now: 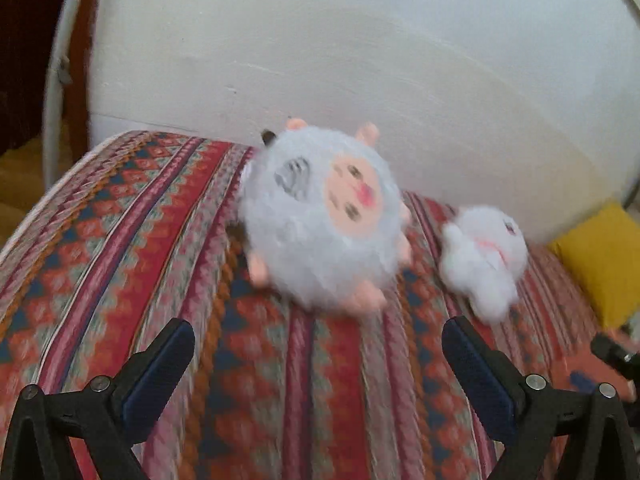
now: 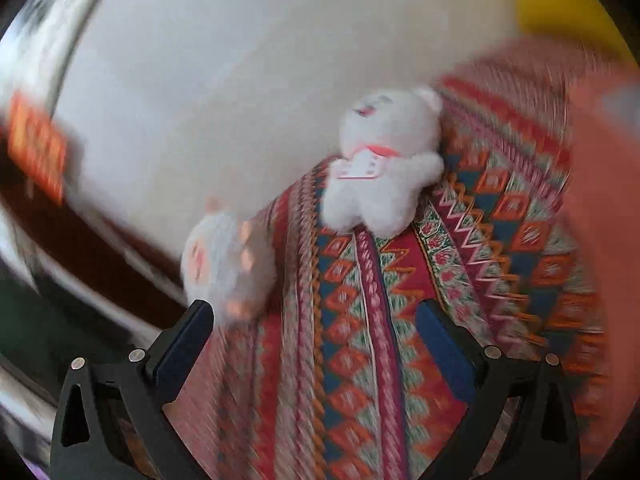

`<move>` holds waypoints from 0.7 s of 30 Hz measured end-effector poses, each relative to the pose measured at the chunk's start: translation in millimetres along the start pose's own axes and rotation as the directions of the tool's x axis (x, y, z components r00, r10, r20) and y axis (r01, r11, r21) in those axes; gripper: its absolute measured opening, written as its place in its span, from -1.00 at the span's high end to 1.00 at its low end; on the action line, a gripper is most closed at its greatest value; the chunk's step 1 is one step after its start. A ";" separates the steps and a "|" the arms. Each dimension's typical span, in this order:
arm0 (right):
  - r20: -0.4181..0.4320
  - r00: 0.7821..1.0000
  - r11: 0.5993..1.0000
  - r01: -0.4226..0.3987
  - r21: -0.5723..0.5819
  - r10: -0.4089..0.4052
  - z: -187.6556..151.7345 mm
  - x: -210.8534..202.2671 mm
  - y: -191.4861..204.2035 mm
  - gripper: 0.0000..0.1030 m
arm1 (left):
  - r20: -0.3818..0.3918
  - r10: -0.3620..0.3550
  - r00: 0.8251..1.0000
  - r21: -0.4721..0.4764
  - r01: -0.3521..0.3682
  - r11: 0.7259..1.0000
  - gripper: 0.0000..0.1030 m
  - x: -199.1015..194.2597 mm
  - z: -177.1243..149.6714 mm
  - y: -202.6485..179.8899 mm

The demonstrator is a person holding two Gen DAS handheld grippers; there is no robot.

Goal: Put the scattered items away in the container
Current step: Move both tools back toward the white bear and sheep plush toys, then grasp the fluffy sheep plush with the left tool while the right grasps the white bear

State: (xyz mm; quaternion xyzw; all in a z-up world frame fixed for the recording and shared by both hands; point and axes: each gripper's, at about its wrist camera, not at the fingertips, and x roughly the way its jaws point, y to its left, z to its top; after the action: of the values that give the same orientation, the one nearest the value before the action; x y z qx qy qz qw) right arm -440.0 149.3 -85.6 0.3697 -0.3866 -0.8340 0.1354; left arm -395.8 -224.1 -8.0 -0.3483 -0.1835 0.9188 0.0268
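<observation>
Centre frame, 2 soft toys, sheep (image 1: 320,224) and bear (image 2: 380,168), lie loose on the blanket (image 1: 140,240); left gripper (image 1: 318,344) and right gripper (image 2: 316,328) spread wide, likely to straddle them.

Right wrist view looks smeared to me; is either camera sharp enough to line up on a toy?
Right wrist view: heavy motion blur at the edges, but the white bear is fairly crisp. Left wrist view: milder blur overall; the round plush and the patterned cloth are soft, the near gripper fingers sharper.
</observation>
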 end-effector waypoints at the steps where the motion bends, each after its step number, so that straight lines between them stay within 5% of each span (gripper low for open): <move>1: -0.001 1.000 0.999 0.016 0.038 -0.016 11.1 17.2 -10.7 -0.99 | -0.017 -0.012 1.000 -0.005 0.012 1.000 -0.98 16.7 11.6 6.8; 5: 0.013 0.998 0.988 0.056 0.144 -0.058 58.8 86.1 -45.6 -0.99 | -0.071 -0.077 0.994 -0.001 0.078 0.997 -0.98 79.8 54.1 23.8; 9: 0.033 0.999 0.975 -0.028 0.219 0.021 92.7 144.1 -57.0 -0.99 | -0.163 -0.179 0.970 0.033 0.187 0.982 -1.00 146.3 78.6 17.9; 12: -0.003 1.000 0.992 -0.002 0.123 0.002 103.3 174.9 -39.0 -0.96 | -0.142 -0.197 0.970 0.104 0.212 0.972 -1.00 166.5 81.8 -5.6; 13: -0.040 0.999 0.998 0.034 0.060 -0.032 103.4 185.0 -30.5 -0.44 | -0.126 -0.189 0.974 0.134 0.205 0.970 -0.97 168.6 81.6 -14.6; 15: -0.048 0.999 0.999 0.020 0.046 -0.018 98.0 183.4 -26.9 -0.42 | -0.098 -0.179 0.979 0.158 0.193 0.968 -0.87 163.1 73.9 -31.9; 18: -0.039 0.998 0.997 -0.051 0.065 0.054 78.5 159.2 -25.1 -0.39 | -0.054 -0.214 0.975 0.212 0.221 0.952 -0.21 126.3 51.2 -59.7; 21: -0.043 0.997 0.998 -0.064 0.030 0.065 38.8 109.9 -18.1 -0.39 | -0.039 -0.272 0.962 0.231 0.274 0.934 1.00 77.5 21.4 -79.0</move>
State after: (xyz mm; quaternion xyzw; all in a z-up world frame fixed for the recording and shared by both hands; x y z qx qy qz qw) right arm -542.8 126.3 -138.8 0.3771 -0.4071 -0.8153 0.1654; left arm -474.5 -143.6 -13.9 -0.3170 -0.1202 0.9202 0.1955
